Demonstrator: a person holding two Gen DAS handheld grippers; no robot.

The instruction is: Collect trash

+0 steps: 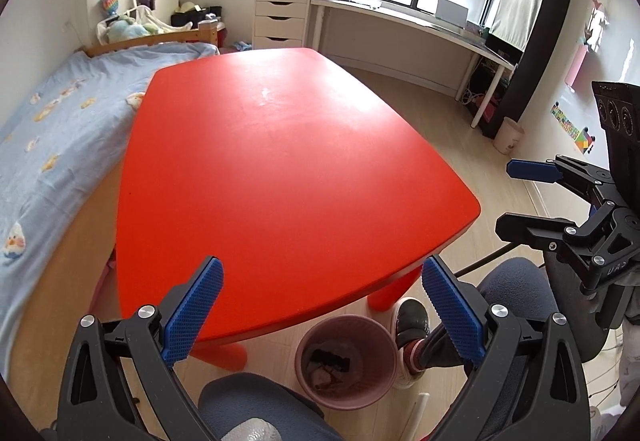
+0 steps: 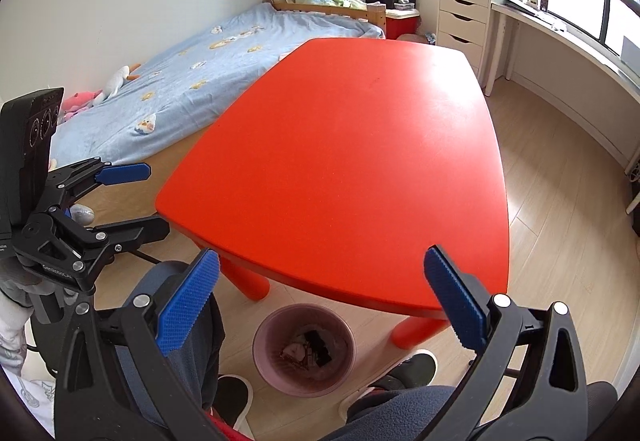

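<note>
Already the trash lies in the pink bin on the floor by the red table — crumpled scraps, likely light and soft, best pinched at a loose fold. Left gripper and right gripper both gape wide, empty.

Your red table looks like smooth, slightly glossy plastic; beneath its near edge, the pink bin seems matt plastic, on pale wood-look flooring.
</note>
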